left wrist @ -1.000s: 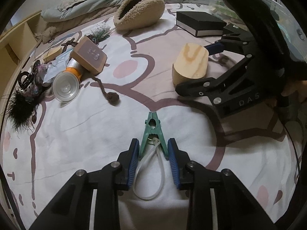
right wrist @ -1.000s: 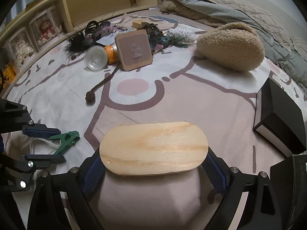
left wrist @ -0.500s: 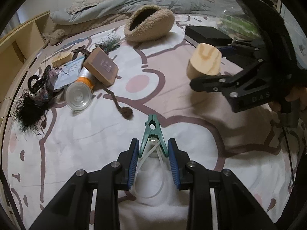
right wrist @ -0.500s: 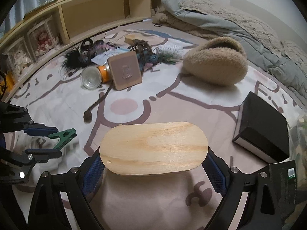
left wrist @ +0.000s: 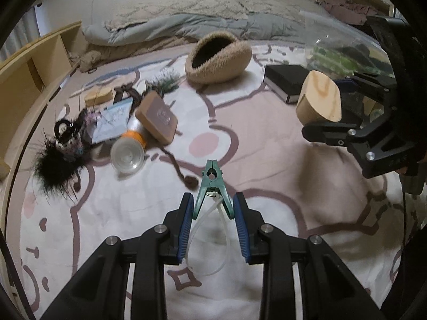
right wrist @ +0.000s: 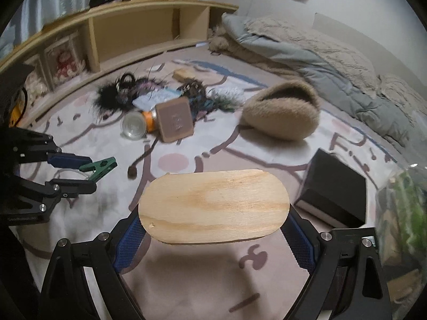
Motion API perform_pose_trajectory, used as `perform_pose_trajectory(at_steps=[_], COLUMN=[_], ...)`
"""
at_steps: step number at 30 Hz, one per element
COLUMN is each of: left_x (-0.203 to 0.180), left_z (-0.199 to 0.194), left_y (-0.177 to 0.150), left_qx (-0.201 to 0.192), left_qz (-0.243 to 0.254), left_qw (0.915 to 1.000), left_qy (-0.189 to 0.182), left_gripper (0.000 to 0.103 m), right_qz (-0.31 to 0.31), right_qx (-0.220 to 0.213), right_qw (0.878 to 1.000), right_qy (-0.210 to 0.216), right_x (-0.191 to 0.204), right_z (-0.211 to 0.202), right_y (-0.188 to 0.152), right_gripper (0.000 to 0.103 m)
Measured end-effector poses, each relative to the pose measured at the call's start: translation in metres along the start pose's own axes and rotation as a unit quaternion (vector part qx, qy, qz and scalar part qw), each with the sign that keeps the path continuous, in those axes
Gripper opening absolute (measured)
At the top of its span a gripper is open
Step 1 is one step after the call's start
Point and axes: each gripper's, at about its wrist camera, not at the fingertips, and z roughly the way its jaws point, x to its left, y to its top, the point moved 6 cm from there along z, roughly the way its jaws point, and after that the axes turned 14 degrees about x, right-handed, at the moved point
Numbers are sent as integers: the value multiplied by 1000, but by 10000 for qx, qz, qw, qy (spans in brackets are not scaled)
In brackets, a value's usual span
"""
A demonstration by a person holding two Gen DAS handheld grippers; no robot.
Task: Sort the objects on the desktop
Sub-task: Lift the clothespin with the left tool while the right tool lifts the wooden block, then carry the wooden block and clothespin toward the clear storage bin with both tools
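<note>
The green clip (left wrist: 212, 190) sits pinched between the left gripper (left wrist: 213, 217) pads — a clear loop dangling beneath. The right gripper (right wrist: 213, 236) clamps a pale oval wooden block (right wrist: 213, 206) by its ends.

Left gripper (left wrist: 213, 208) clamped narrow on green clip (left wrist: 211, 186), pitched down. Right gripper (right wrist: 213, 236) spread wide, pads pressing wooden block (right wrist: 213, 206) ends.

Green clip (left wrist: 212, 186) between blue-padded black left tongs (left wrist: 212, 213); pale, grained wooden block (right wrist: 213, 205) in right tongs (right wrist: 213, 240); beyond them, tan fleece pouch (left wrist: 218, 58), black box (right wrist: 333, 189), white blanket (left wrist: 128, 213) with mauve outlines.
</note>
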Motion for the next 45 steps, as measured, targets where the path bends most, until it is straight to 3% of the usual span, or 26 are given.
perform_pose_trajectory(at_steps=[13, 25, 37, 42, 45], left_x=[-18, -54, -105, -123, -130], left_z=[-61, -111, -147, -150, -149], left_y=[43, 89, 121, 126, 129], left_qx=[-804, -1492, -2025, -2066, -2061], left_qz=[241, 531, 841, 955, 982], left_qw=[9963, 9864, 9726, 9700, 9696], left_qy=[-175, -444, -770, -851, -882], left_gripper=[31, 31, 31, 31, 31], right_qz=[714, 1589, 2913, 3313, 3590], right_qx=[-838, -1299, -1103, -766, -430], right_qw=[9927, 9717, 9357, 9192, 9127], right_qy=[-501, -1168, -1658, -1986, -1903], right_x=[-45, -105, -197, -225, -239], right_z=[-92, -168, -205, -201, -190], right_y=[24, 12, -53, -79, -93], right_gripper=[94, 94, 94, 94, 94])
